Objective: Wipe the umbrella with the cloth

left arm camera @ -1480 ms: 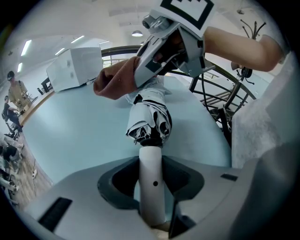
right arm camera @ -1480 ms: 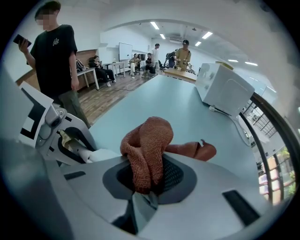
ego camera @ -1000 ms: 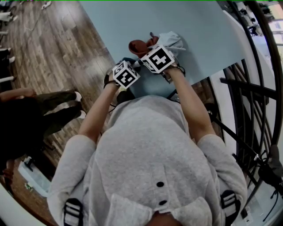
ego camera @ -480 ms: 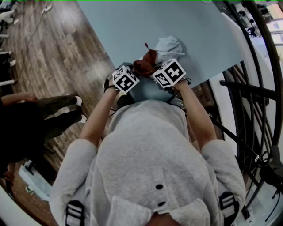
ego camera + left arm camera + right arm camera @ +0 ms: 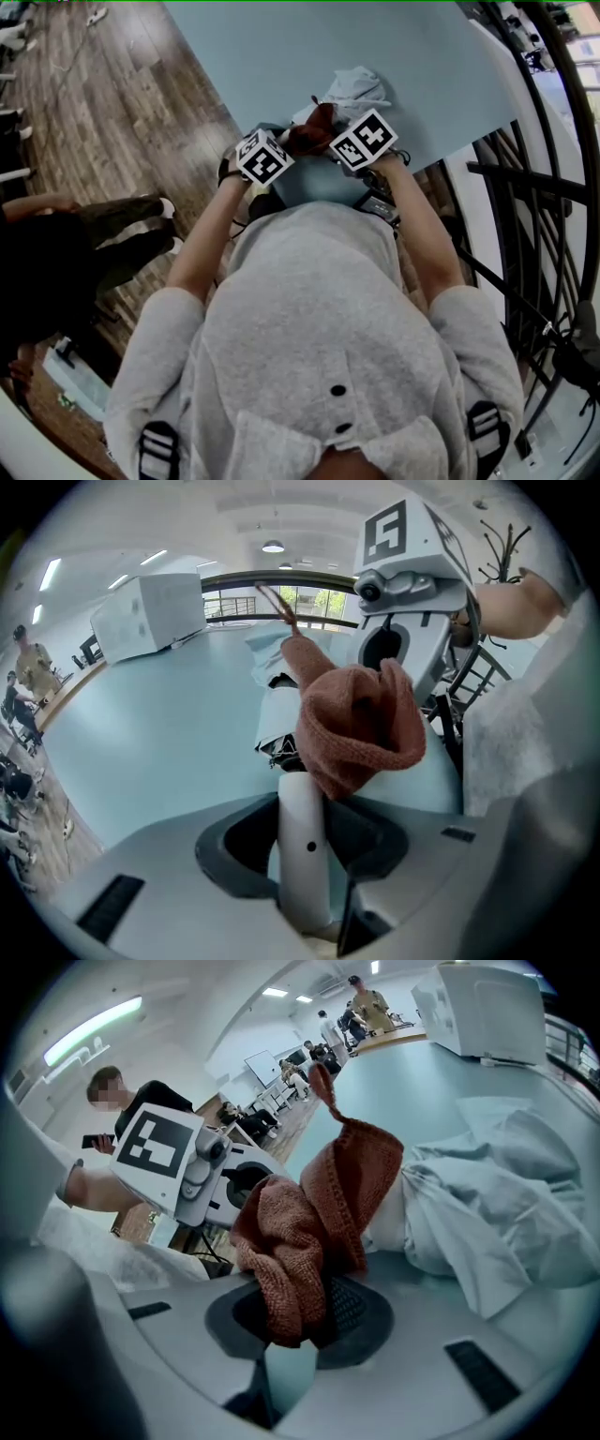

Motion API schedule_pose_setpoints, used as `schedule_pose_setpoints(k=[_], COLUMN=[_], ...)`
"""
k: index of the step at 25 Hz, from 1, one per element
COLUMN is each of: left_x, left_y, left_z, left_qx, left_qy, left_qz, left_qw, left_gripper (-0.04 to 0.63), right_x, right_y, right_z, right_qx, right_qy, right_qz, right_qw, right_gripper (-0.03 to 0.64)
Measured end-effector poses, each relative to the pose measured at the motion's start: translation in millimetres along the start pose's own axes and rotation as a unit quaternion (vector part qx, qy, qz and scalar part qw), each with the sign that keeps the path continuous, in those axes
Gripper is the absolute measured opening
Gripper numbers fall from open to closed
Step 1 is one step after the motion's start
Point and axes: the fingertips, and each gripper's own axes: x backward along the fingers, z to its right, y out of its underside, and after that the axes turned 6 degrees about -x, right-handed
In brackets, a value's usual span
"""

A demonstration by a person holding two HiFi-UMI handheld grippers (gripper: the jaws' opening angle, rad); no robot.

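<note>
A folded umbrella (image 5: 356,86), its pale grey-white canopy crumpled into soft creases, lay close to the tabletop's (image 5: 281,47) near edge, just ahead of a person in a grey hooded top (image 5: 309,319). The left gripper (image 5: 274,150) had its jaws clenched on the umbrella's handle (image 5: 304,841), a smooth white cylinder marked with one small dark dot. The right gripper (image 5: 349,141) had its jaws clamped on a rust-brown cloth (image 5: 309,136). The cloth was a nubby, looped weave with a stitched hem, bunched and draped over the top of the handle. The head view showed little more than the two marker cubes flanking the cloth. The left gripper view revealed the handle and the dark rib tips (image 5: 277,752) at the canopy's edge. The right gripper view showed the cloth's folds lying against the pale fabric. A white box (image 5: 150,611) stood toward the tabletop's far edge.
</note>
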Motion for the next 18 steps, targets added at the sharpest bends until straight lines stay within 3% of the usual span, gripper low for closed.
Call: schedule_pose_setpoints(k=[3,10,18], left_x=[-1,-4,-4], left_y=[-2,-2,-3], left_z=[-2,2,3], left_qx=[0.001,-0.002,-0.001], left_qy=[0.001,0.010,0.009], left_qz=[0.000,0.002,-0.002], left_qw=[1.0000,0.9999,1.0000], left_gripper=[0.155,0.155,0.155], right_x=[1,16,34], right_y=[4,12,8], right_z=[15,58,78], right_qx=[0.009,-0.028,-0.060], right_qy=[0.025,0.077,0.083], right_qz=[-0.010,0.005,0.026], right_qw=[1.000,0.997,0.994], right_gripper=[0.074,0.074,0.074])
